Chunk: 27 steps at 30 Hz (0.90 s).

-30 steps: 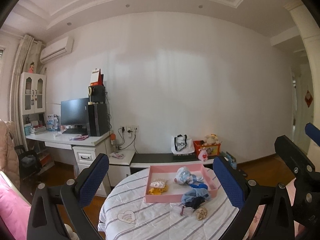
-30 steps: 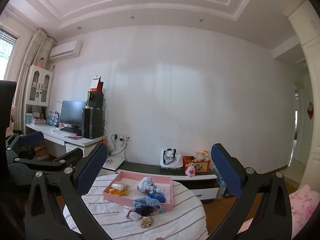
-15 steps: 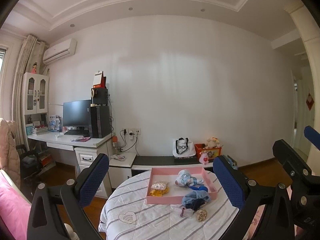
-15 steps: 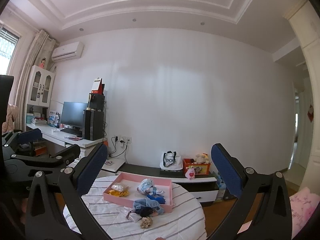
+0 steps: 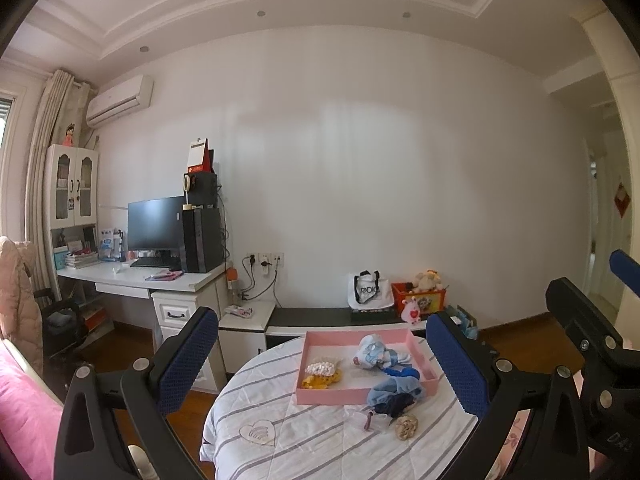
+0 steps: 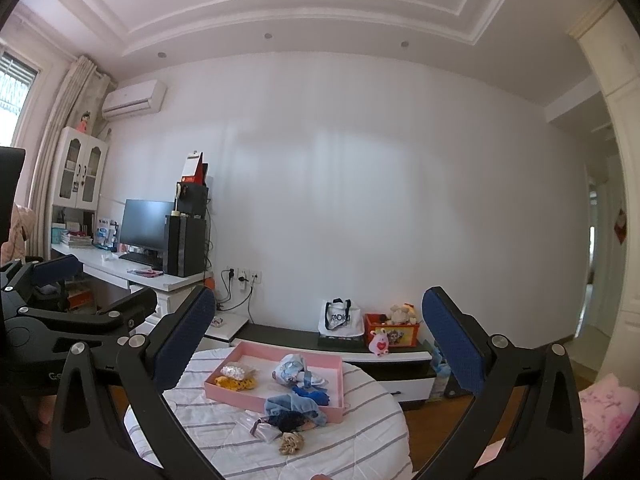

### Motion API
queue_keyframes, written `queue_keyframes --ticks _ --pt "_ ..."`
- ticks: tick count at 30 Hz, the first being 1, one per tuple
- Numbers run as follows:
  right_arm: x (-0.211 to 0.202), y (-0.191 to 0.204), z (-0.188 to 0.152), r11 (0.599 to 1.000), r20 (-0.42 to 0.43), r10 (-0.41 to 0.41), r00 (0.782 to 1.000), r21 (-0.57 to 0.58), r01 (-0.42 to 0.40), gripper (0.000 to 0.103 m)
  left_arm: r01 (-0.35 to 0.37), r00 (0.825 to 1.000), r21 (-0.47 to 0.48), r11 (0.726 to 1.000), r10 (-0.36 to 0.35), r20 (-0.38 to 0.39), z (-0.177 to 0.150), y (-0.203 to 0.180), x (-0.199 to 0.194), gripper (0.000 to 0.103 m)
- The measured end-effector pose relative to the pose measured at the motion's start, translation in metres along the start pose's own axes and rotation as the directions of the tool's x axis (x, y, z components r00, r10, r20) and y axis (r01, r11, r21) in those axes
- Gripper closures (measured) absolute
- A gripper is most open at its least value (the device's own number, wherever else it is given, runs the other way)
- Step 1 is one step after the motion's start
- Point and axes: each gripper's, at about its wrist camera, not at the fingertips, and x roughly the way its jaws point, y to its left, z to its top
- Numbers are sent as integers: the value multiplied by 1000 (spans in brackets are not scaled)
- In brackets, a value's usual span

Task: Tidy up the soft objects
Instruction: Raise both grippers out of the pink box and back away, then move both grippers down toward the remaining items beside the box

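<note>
A pink tray (image 5: 334, 395) (image 6: 240, 394) stands on a round table with a striped white cloth (image 5: 304, 440) (image 6: 360, 440). In the tray lie a white and yellow scrunchie (image 5: 322, 372) (image 6: 236, 376), a pale blue soft item (image 5: 372, 354) (image 6: 292, 368) and a dark blue one (image 5: 400, 372) (image 6: 312, 394). A blue cloth bundle (image 5: 394, 392) (image 6: 294, 410) hangs over the tray's near edge. A beige scrunchie (image 5: 407, 426) (image 6: 291, 443) and a small clear packet (image 5: 368, 420) (image 6: 262, 428) lie on the cloth. My left gripper (image 5: 320, 356) and right gripper (image 6: 318, 344) are open, empty, held high and well short of the table.
A white desk (image 5: 160, 280) with monitor and computer tower stands at the left wall. A low dark bench (image 5: 340, 316) behind the table carries a white bag and an orange toy box. Pink bedding (image 5: 24, 420) lies at the lower left. A doorway (image 6: 600, 264) opens at right.
Both cameras have tilted slightly upward and the table with the tray sits lower in both views. Both grippers stay open and empty.
</note>
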Motion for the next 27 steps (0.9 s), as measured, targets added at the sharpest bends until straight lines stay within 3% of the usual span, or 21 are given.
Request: queue_keyframes --ticks 11,17,23,27 --pt "18 -2 -10 1000 -55 -12 998 7 12 0 1 998 15 1000 0 -60 -3 0 21 0" --pt "38 -2 -24 1000 -122 -15 992 12 16 0 2 991 22 1000 1 -130 -8 1 43 0" --pt "64 -2 -43 1000 -206 -12 979 15 15 0 6 974 24 1000 -1 -227 -14 5 77 0" --pt "85 -3 -62 1000 -276 -14 961 13 19 0 1 951 22 1000 6 -308 -22 9 108 0"
